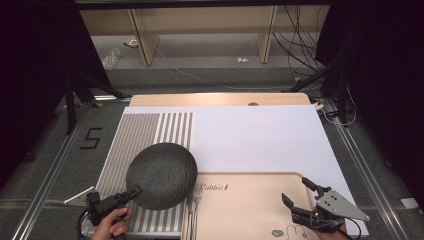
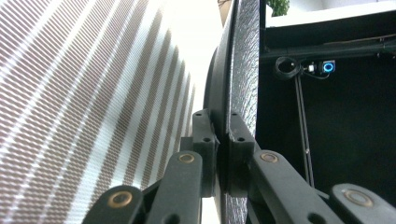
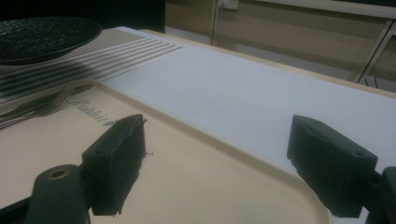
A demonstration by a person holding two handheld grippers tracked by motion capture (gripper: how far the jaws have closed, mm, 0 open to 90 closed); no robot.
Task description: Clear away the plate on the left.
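the black plate (image 1: 162, 175), round and rough-textured, sits lower left of centre in the high view, over the striped placemat (image 1: 145, 131) and beside the beige tray (image 1: 250, 200). the left gripper (image 1: 131, 192), at the lower left, has its jaws pinched tight on the plate's near rim; in the left gripper view the plate (image 2: 245, 51) runs edge-on between them. the right gripper (image 1: 298, 192), lower right, waits above the tray with its jaws spread wide and nothing between them. a fork (image 1: 196, 196) lies at the tray's left edge. the plate seems lifted clear of the mat; setting it down, perhaps on the tray, appears yet to come.
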